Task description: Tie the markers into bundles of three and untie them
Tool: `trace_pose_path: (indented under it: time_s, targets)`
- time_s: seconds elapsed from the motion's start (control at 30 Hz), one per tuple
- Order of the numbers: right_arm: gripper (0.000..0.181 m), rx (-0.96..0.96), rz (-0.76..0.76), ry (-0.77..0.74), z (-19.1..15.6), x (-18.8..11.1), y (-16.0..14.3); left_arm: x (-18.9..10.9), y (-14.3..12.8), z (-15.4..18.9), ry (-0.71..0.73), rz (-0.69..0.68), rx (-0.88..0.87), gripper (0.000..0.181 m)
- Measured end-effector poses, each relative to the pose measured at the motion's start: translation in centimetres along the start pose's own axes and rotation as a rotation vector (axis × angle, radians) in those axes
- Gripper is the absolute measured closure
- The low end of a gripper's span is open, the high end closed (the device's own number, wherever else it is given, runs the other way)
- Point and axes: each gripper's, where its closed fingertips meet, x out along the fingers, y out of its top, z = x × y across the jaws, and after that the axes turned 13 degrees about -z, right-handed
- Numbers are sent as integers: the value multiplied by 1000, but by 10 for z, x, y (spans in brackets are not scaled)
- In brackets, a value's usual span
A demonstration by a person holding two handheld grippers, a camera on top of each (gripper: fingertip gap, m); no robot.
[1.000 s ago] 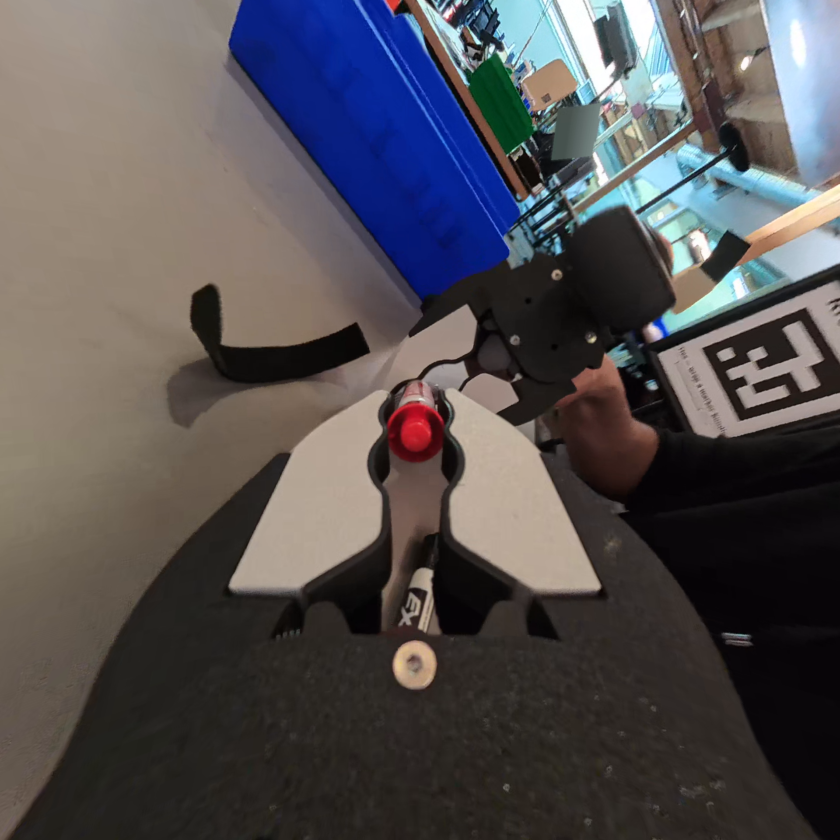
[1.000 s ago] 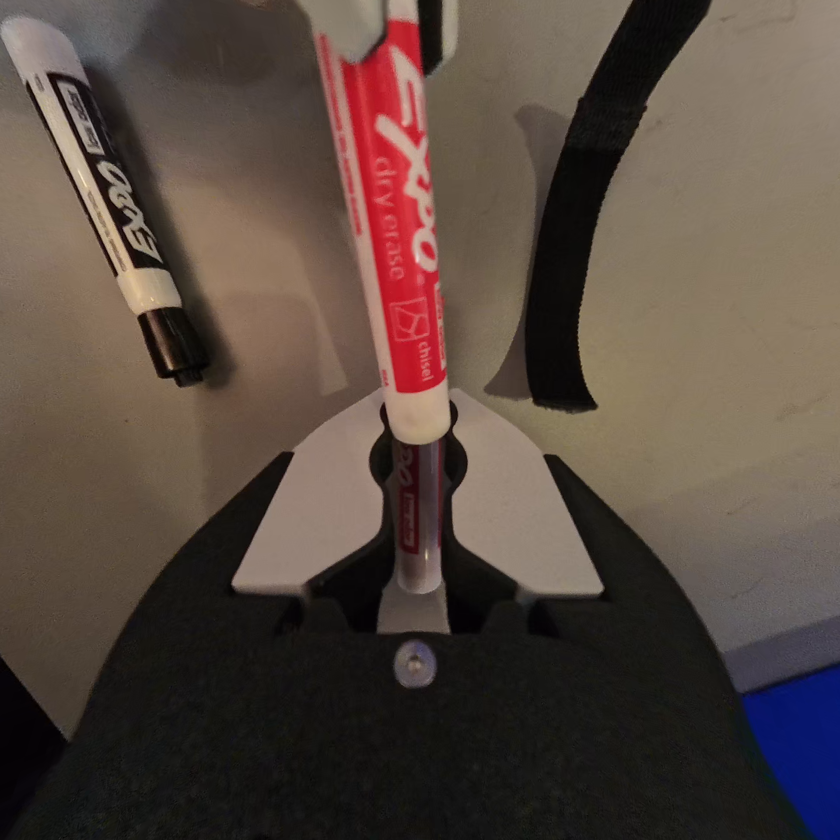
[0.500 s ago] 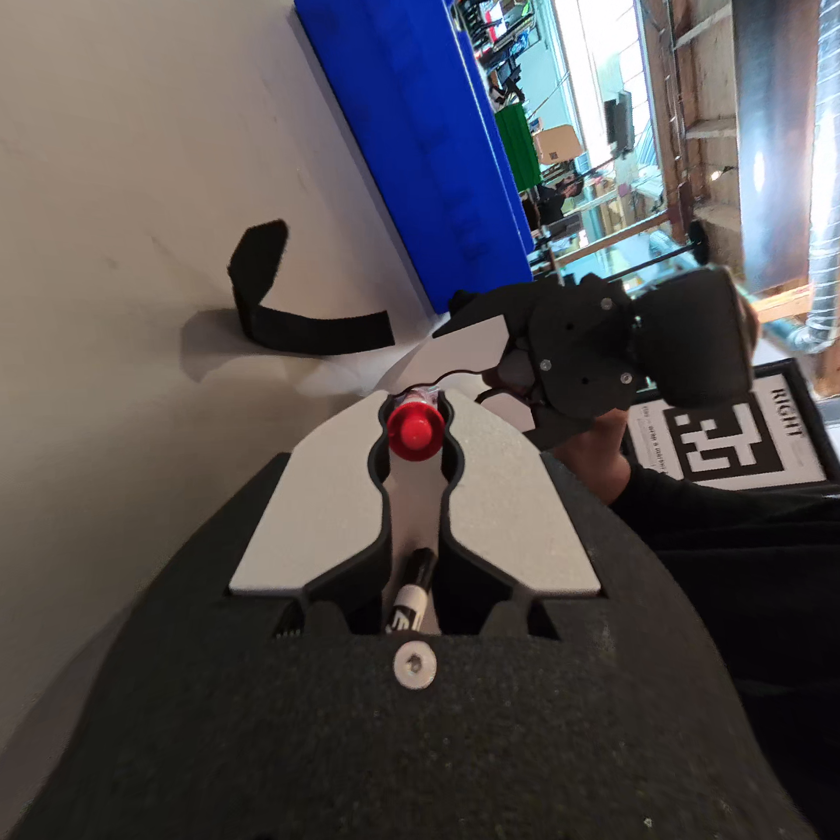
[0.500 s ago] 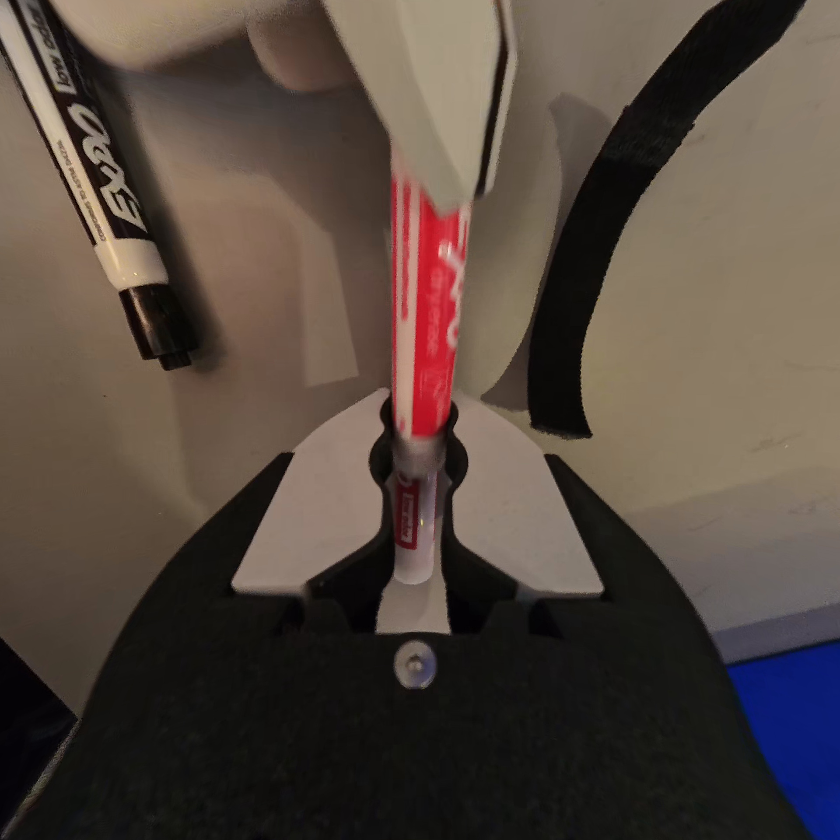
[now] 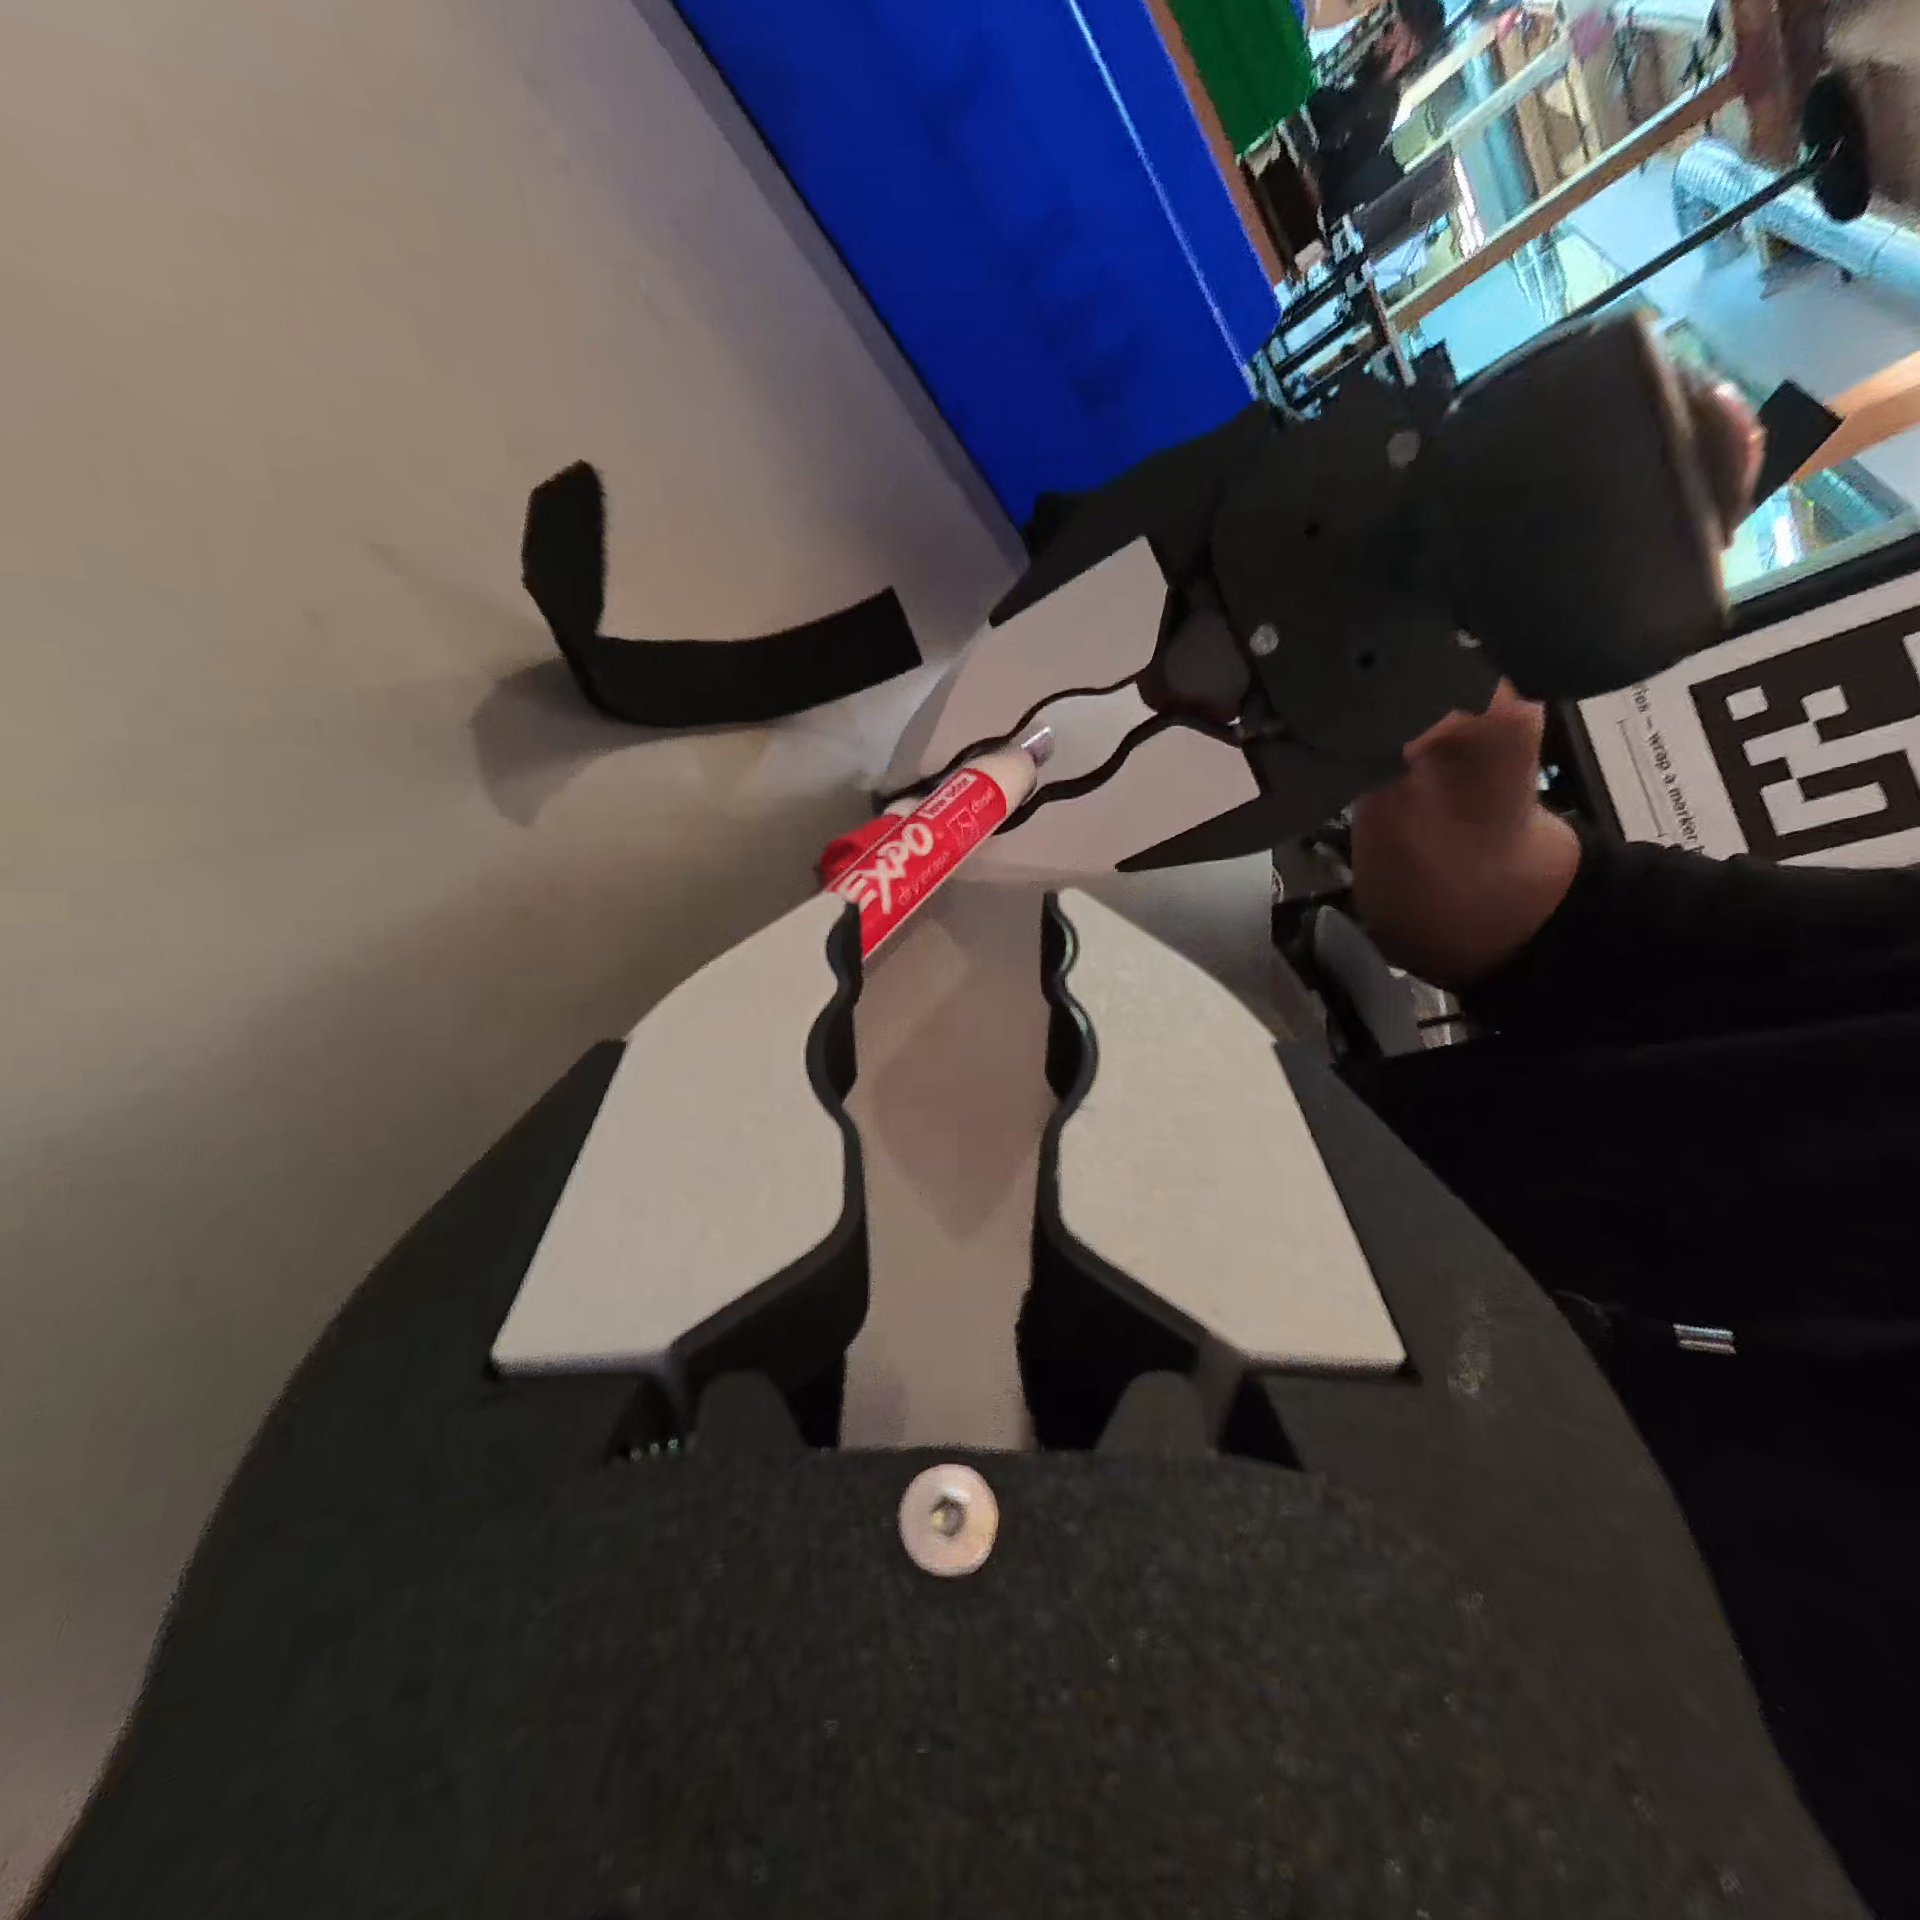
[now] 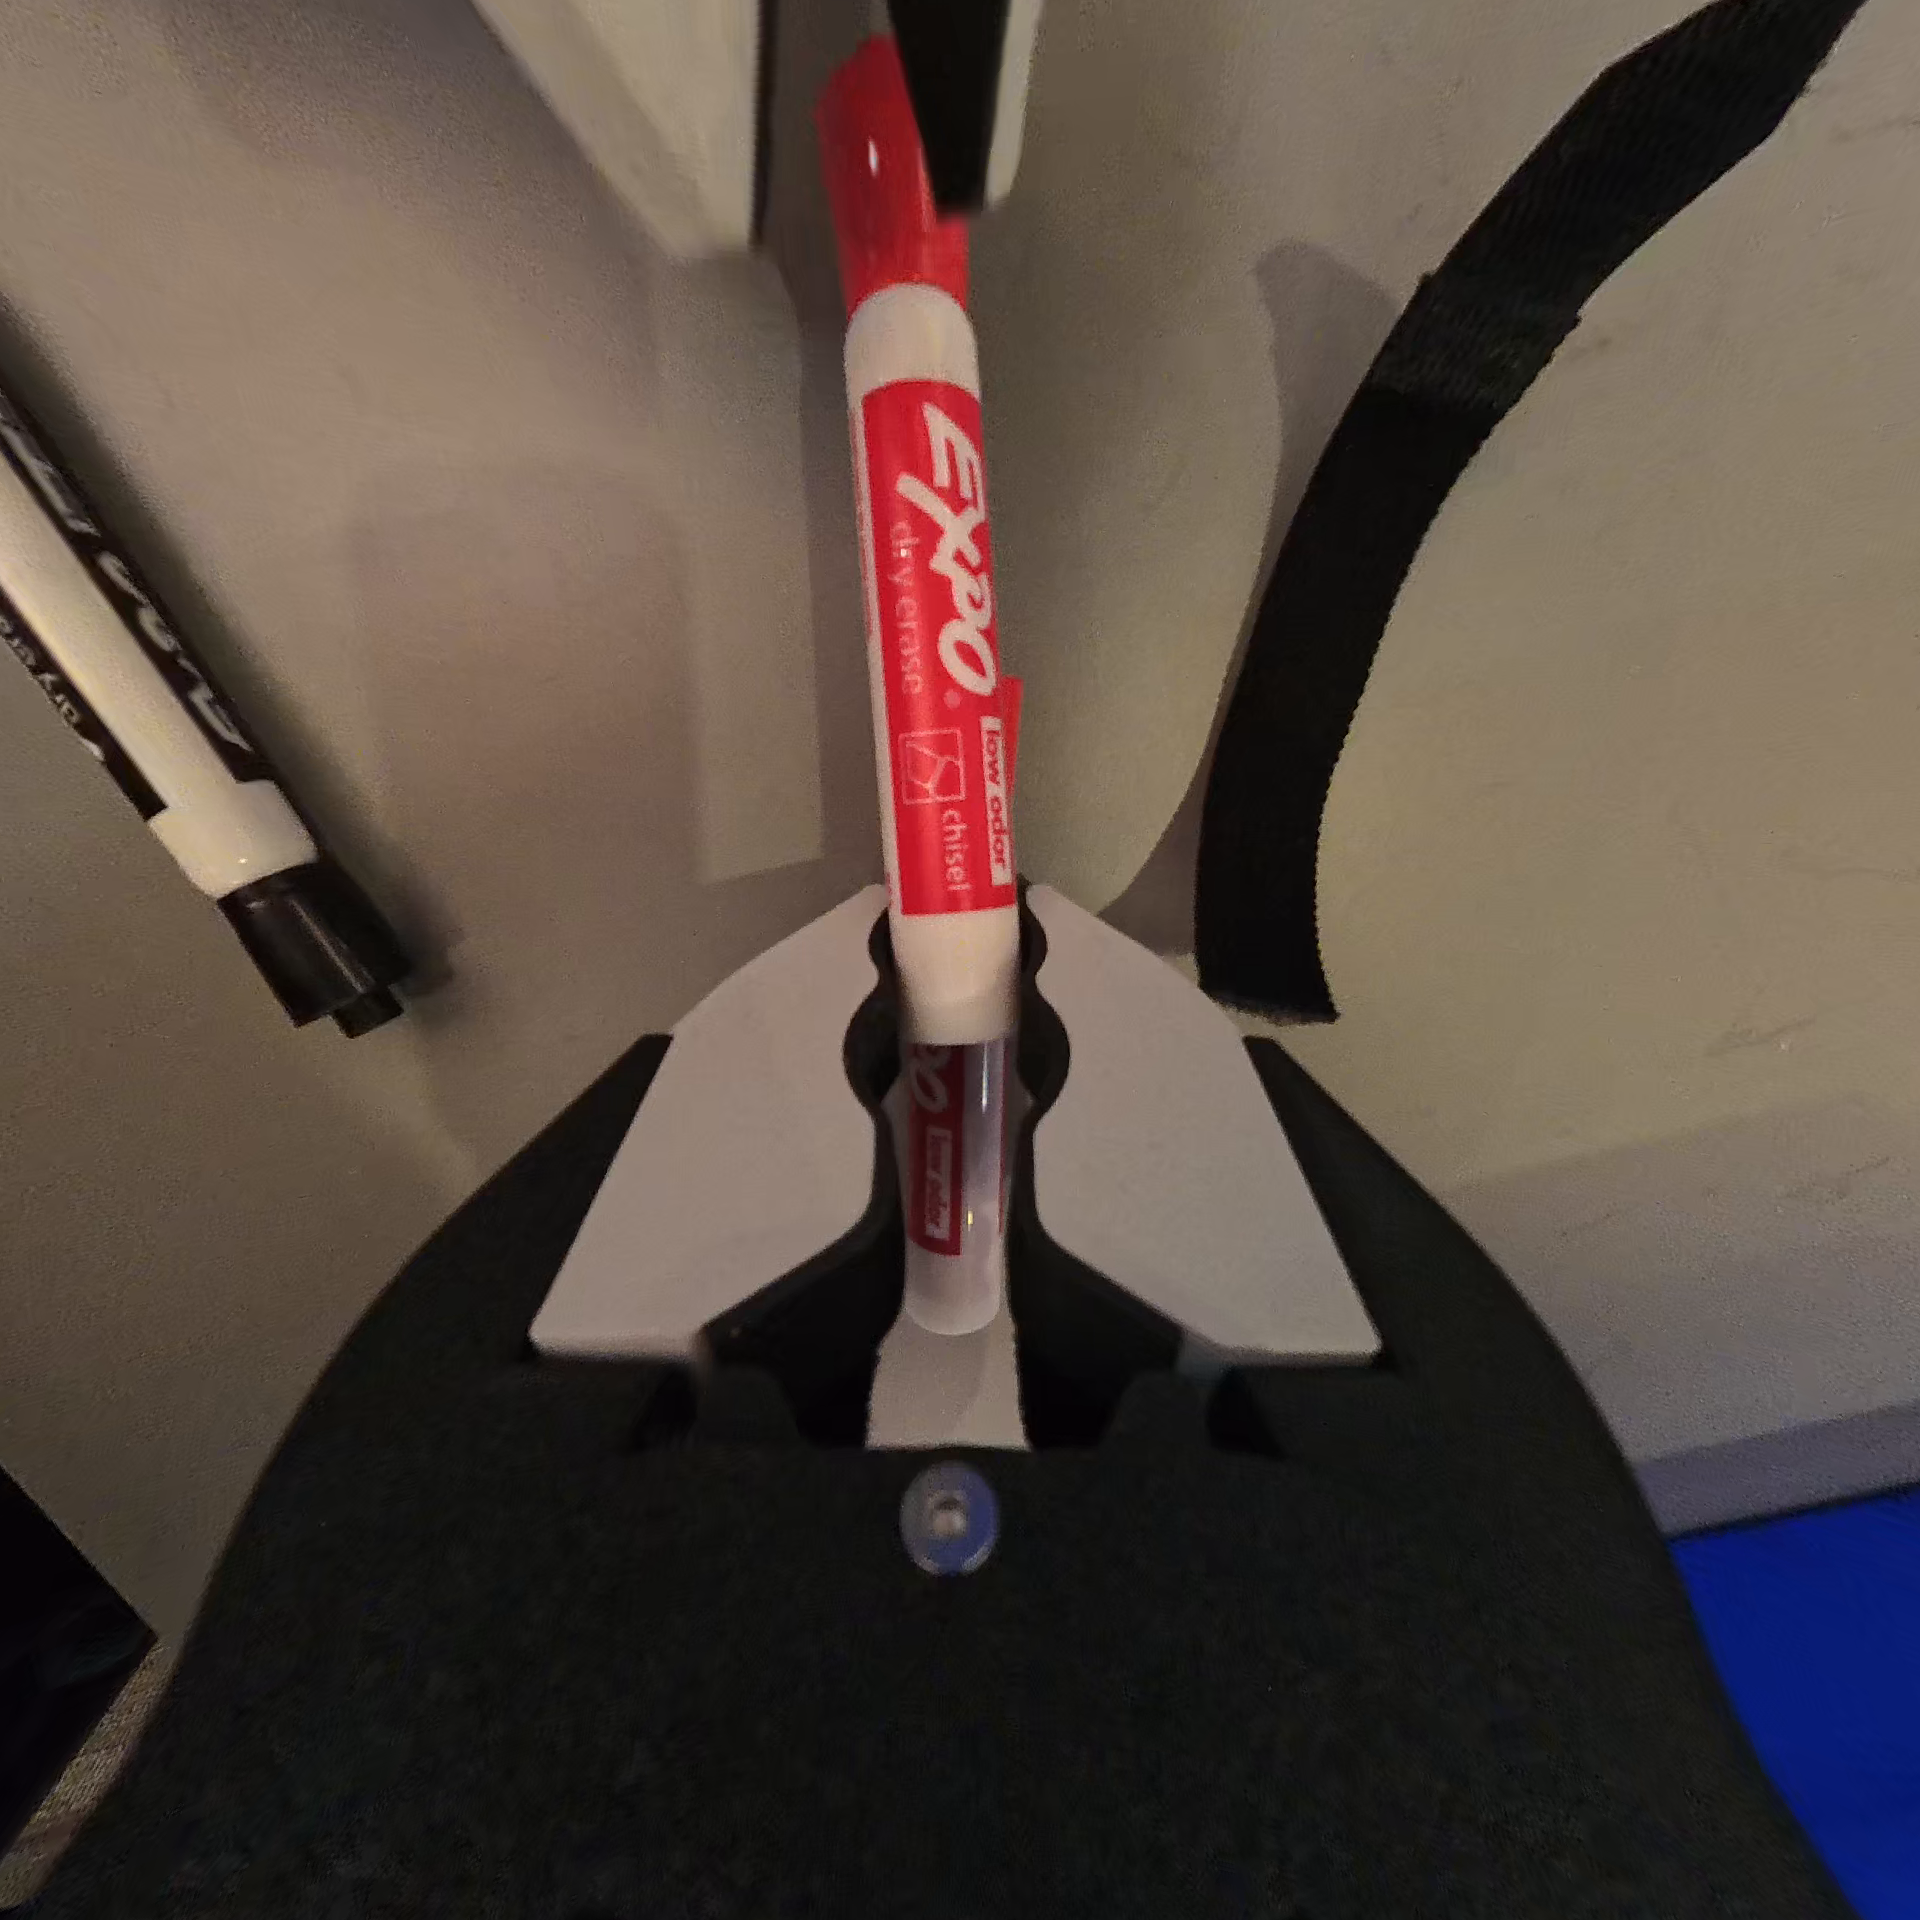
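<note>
A red-capped marker [image 6: 930,623] sticks forward from my right gripper [image 6: 951,914], which is shut on its white rear end. The same marker [image 5: 914,862] shows in the left wrist view, held by the right gripper [image 5: 956,821]. My left gripper [image 5: 945,914] is open, and the marker's red cap lies by its left fingertip without being clamped. A black-capped marker [image 6: 208,790] lies on the table to the left. A black strap [image 6: 1351,623] lies curled on the right and also shows in the left wrist view [image 5: 707,665]. A red marker label shows in the right gripper's gap; second marker or reflection, I cannot tell.
A blue bin [image 5: 987,208] stands along the beige table's [image 5: 260,520] far edge, and its corner shows in the right wrist view [image 6: 1829,1662]. A person's hand [image 5: 1455,862] holds the right gripper. A board with a black-and-white square pattern [image 5: 1766,748] stands behind it. Some 10 cm of space lies between my two pairs of fingers. The black strap [image 6: 1351,623] sits 7 cm or so from the ends of my right fingers. It turns up in the left wrist view [image 5: 673,672] as well.
My left gripper has opened and let go of the red marker's cap. The right gripper keeps its hold on the marker's other end.
</note>
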Motion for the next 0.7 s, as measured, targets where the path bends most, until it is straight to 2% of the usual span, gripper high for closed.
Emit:
trace_pose_path:
  time_s: [0.1, 0.2, 0.3, 0.33, 0.4, 0.6, 0.7]
  targets:
    - [163, -1, -3, 0, 0, 0, 0, 14, 0, 2, 24, -67, 58, 147]
    - [163, 0, -9, 3, 0, 0, 0, 2, 3, 7, 55, -64, 119, 144]
    - [163, -5, -12, 1, 0, 0, 0, -14, -21, -13, 242, -214, 232, 145]
    - [163, -4, -8, 2, 0, 0, 0, -19, -28, -23, 317, -254, 274, 148]
    - [163, -2, 2, 5, 0, 0, 1, -25, -37, -33, 380, -325, 309, 151]
    - [163, 0, 8, 2, 0, 0, 1, -20, -32, -46, 411, -328, 316, 177]
    - [163, 2, 11, 4, 0, 0, 1, -12, -28, -50, 425, -339, 323, 181]
